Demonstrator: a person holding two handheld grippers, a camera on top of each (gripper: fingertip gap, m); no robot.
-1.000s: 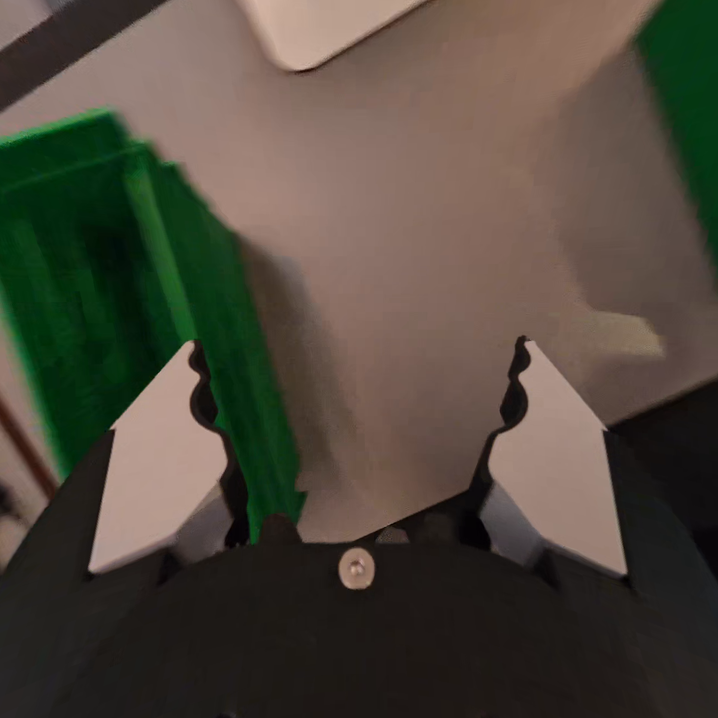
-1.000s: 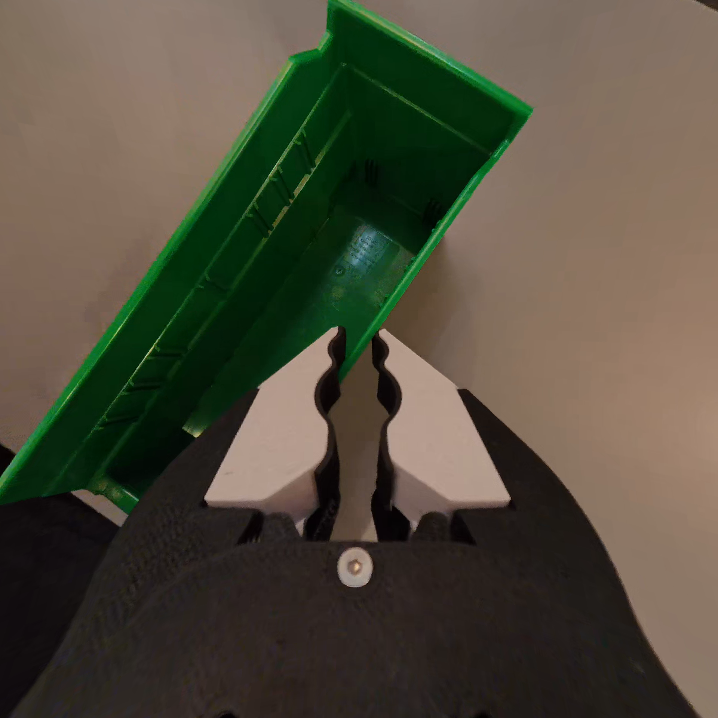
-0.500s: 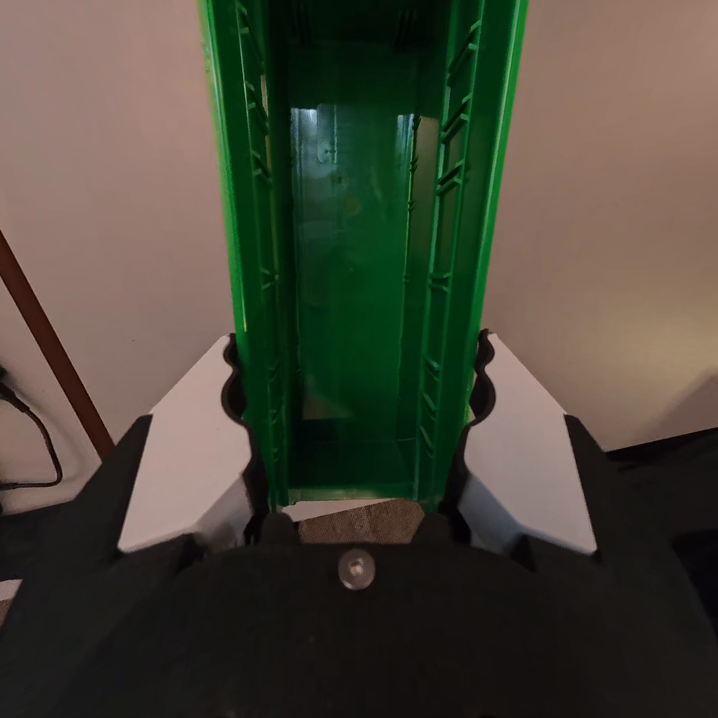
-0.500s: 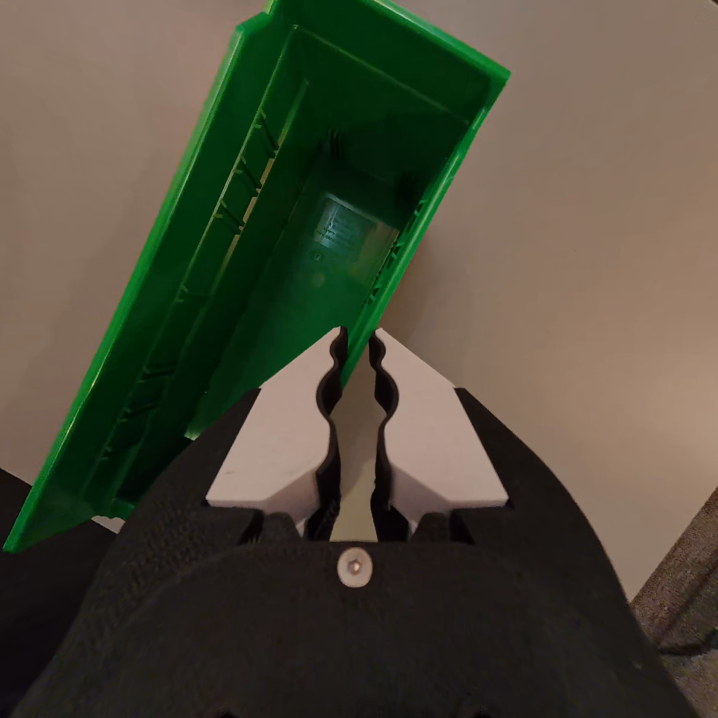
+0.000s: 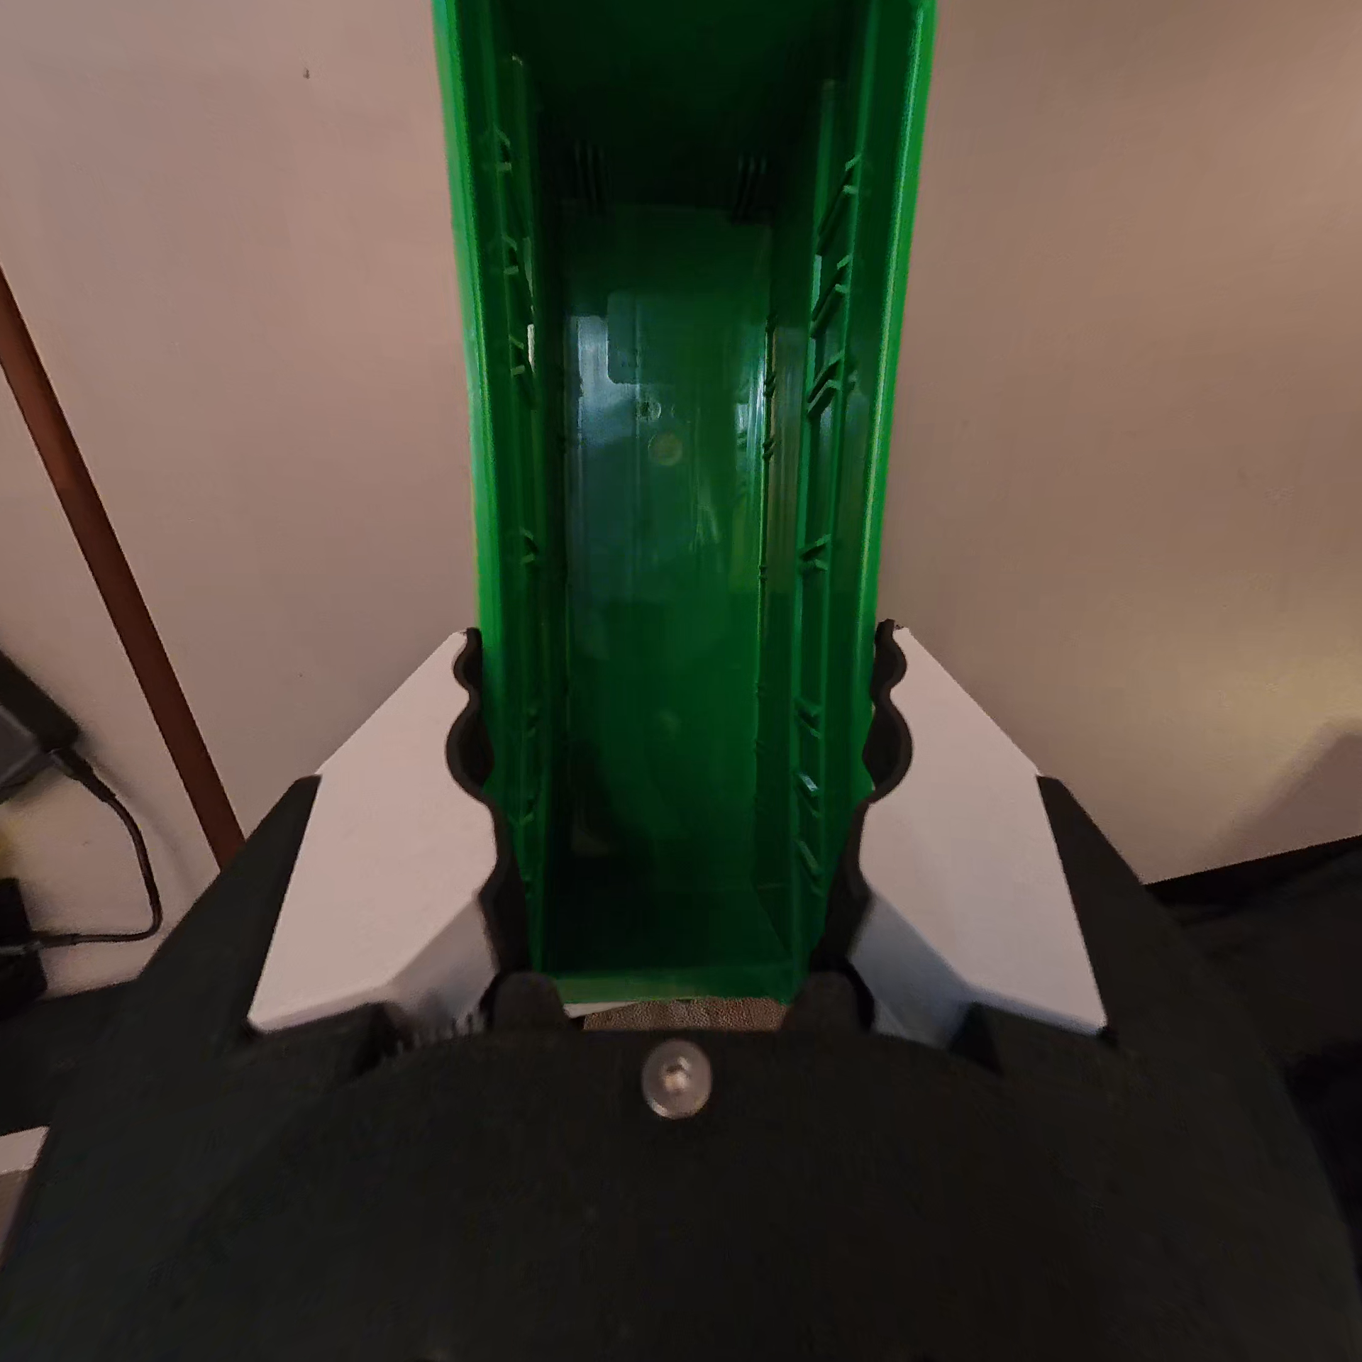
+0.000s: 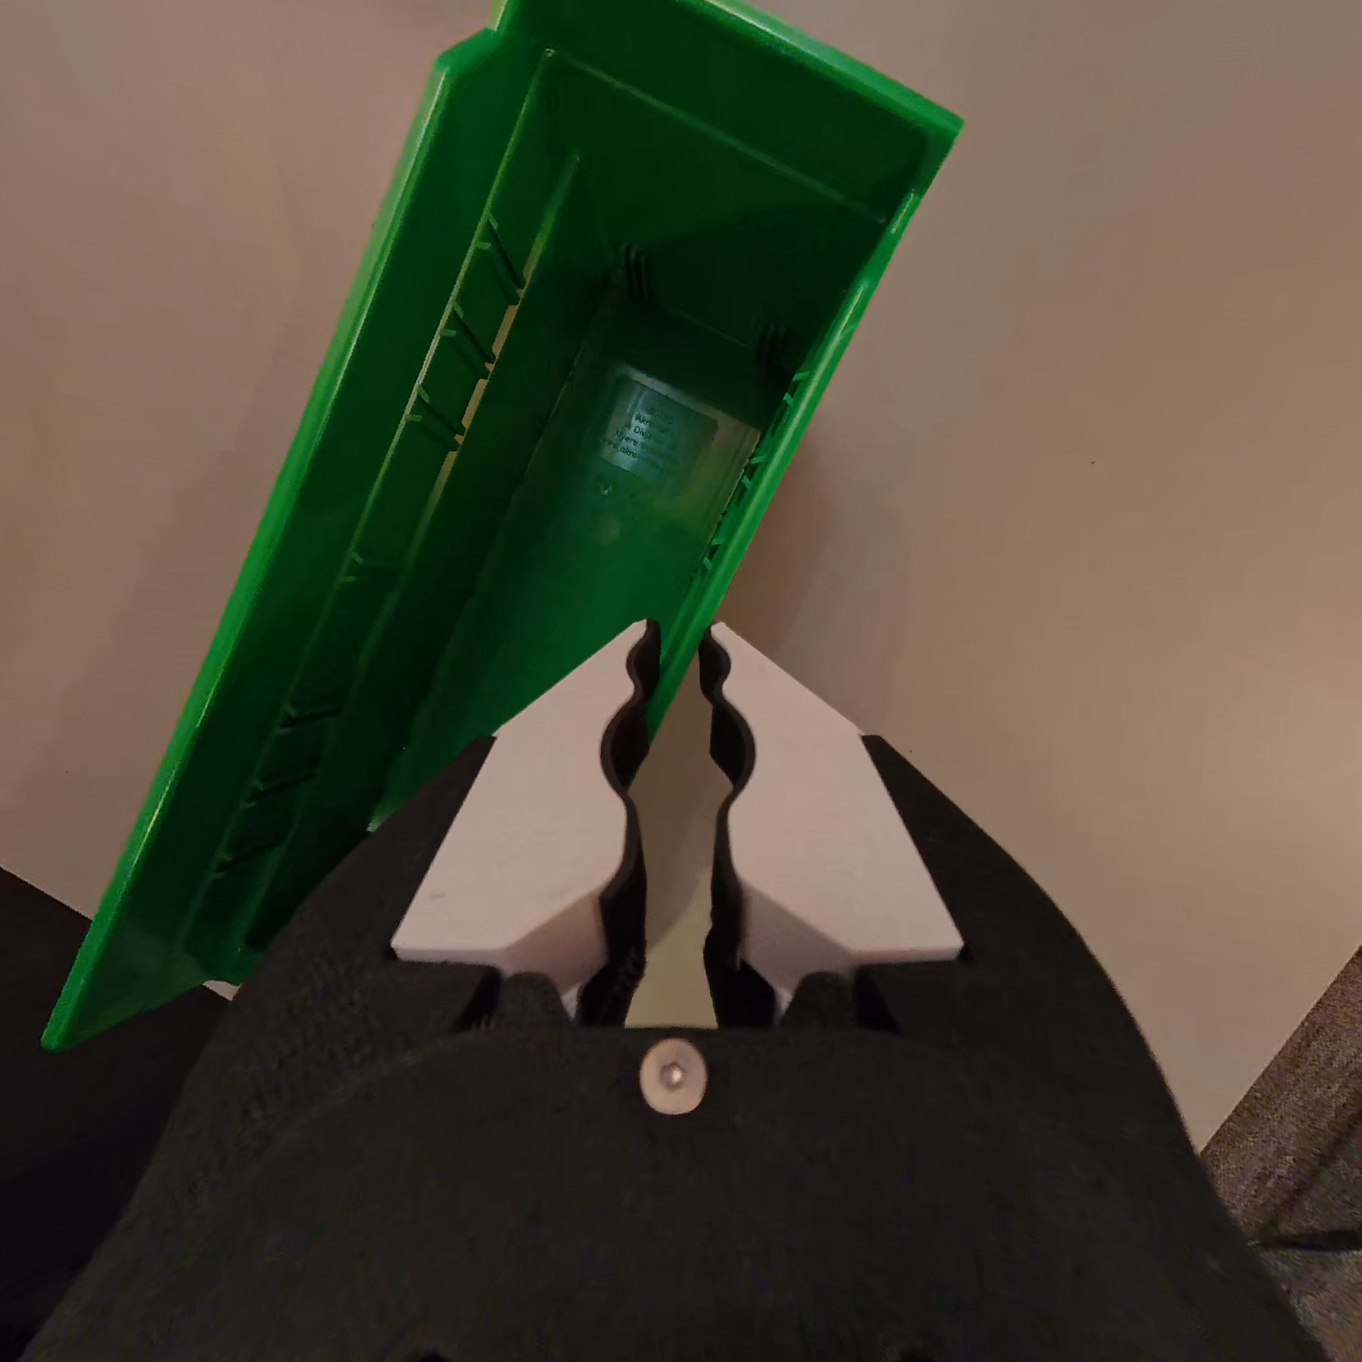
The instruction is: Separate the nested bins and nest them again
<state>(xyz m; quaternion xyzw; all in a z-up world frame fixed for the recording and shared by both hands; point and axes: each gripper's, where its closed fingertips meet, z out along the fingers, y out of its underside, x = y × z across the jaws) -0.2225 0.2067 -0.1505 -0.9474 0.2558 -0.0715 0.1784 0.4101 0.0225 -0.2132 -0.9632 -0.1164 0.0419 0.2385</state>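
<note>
In the left wrist view a long green bin (image 5: pixel 663 442) runs straight away from me on the beige table (image 5: pixel 221 368). My left gripper (image 5: pixel 678 630) straddles its near end, one finger pressed against each outer side wall. The bin's inside is empty. In the right wrist view a second green bin (image 6: pixel 516 442) hangs tilted above the table (image 6: pixel 1105 442). My right gripper (image 6: pixel 679 634) is shut on its right side wall near the middle. A label lies on its floor. Neither view shows the other gripper.
A brown bar (image 5: pixel 110 553) slants at the left of the left wrist view, with a black cable (image 5: pixel 133 870) below it. The table's edge and grey carpet (image 6: pixel 1290 1069) show at the lower right of the right wrist view.
My left gripper swung from open beside a bin to straddling a bin's near end, and its fingers closed onto the sides. My right gripper lifted and turned its bin a little.
</note>
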